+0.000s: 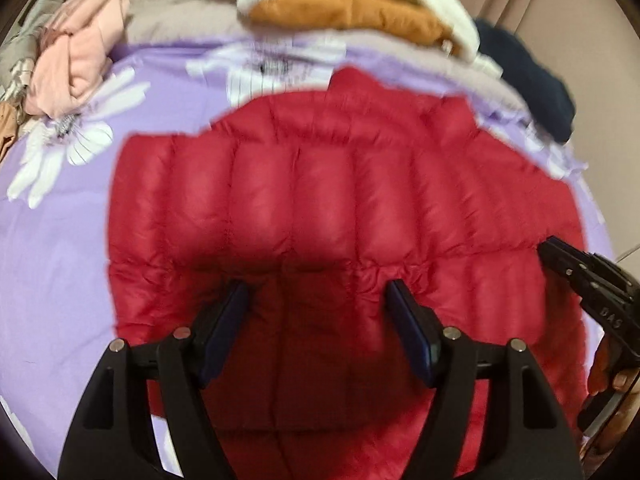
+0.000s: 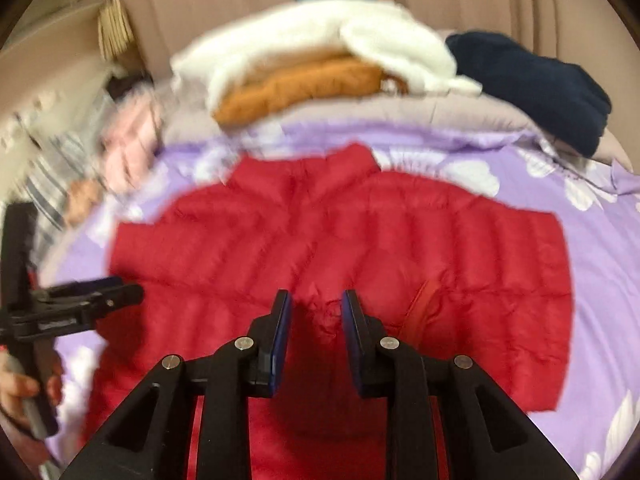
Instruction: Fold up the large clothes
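A red quilted puffer jacket [image 1: 320, 184] [image 2: 340, 232] lies spread flat on a purple flowered bedsheet [image 1: 60, 260] [image 2: 600, 260], collar toward the far side. My left gripper [image 1: 316, 286] hovers over the jacket's near part with its jaws wide open and nothing between the pads. In the right wrist view the same gripper [image 2: 128, 287] reaches in from the left edge over the jacket. My right gripper [image 2: 316, 296] stands open by a narrow gap above puckered red fabric, and the pads do not press on it. In the left wrist view it [image 1: 548, 246] shows at the jacket's right edge.
At the far side of the bed is a pile of white and orange garments [image 1: 352, 12] [image 2: 312, 76], with a navy garment [image 1: 532, 80] [image 2: 540, 80] beside it. Pink clothes [image 1: 76, 56] are heaped at the far left. A person's hand [image 2: 16, 388] holds the left gripper's handle. Beige curtains hang behind.
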Demonstrator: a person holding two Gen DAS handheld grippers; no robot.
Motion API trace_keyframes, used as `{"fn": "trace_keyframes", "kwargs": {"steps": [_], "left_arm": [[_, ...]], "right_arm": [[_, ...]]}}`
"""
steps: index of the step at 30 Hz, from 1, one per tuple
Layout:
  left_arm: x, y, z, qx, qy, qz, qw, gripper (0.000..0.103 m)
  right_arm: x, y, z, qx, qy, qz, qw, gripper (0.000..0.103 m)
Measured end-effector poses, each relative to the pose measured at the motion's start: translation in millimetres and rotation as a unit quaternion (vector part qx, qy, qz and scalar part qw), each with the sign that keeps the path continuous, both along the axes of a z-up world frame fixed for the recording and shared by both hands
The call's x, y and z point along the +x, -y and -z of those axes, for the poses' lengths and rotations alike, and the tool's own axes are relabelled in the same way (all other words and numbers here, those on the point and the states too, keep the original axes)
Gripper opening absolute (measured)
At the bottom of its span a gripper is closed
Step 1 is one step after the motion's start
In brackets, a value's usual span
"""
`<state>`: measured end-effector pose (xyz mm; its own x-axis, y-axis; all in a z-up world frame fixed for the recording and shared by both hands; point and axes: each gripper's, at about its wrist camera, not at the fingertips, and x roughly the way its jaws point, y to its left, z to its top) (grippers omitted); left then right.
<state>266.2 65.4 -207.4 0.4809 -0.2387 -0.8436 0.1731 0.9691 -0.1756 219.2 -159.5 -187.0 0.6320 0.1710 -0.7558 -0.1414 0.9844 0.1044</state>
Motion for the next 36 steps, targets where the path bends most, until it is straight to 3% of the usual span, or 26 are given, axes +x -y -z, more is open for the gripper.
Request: {"fn": "trace_keyframes", "kwargs": {"steps": [2,7,12,17,23,26,29,33,36], "left_arm": [[2.1,-0.9,7.5,-0.004,-0.001,0.004,1.0,0.077],[7.5,-5.0,10.4,-0.014,-0.008,0.005,0.9999,0.079],[-2.9,1.7,-4.3,0.005,-0.001,-0.001,1.0,0.077],[-31.7,15.0,-18.1,0.008,0.032,0.027,0.9991,0.078],[-30.2,37.9,11.8,0.068,0.007,0.044,0.9967,0.086],[-32.6,30.4,2.0,0.041,-0.008,0.027,0.9988,0.086],[-54.5,15.2,-20.3,-0.009,-0.002,0.028,0.9996,0.086],[-96.3,-15.3,-38.6,-0.048,0.001,0.018,0.9987,0.093],[-131.7,-53.0,-40.1,-0.112,-0.017,-0.009,0.9935,0.097]], "right_arm": [[7.9,-5.6,19.2,-0.011,-0.023,-0.005,1.0,0.025],[9.1,3.8,27.2,0.002,-0.03,0.002,1.0,0.024],[-0.1,0.5,8.3,-0.003,-0.026,0.007,1.0,0.025],[-25.1,3.7,-8.8,0.049,-0.007,-0.005,0.999,0.028],[-19.9,-6.6,18.9,0.015,-0.043,-0.01,0.999,0.032],[-18.5,-2.9,10.9,0.032,-0.054,0.001,0.998,0.032],[-40.3,7.6,-8.0,0.058,-0.041,-0.008,0.997,0.036],[-92.3,39.4,-24.6,0.076,-0.019,-0.003,0.997,0.051],[-125.5,73.5,-26.2,0.105,-0.021,0.021,0.994,0.053]]}}
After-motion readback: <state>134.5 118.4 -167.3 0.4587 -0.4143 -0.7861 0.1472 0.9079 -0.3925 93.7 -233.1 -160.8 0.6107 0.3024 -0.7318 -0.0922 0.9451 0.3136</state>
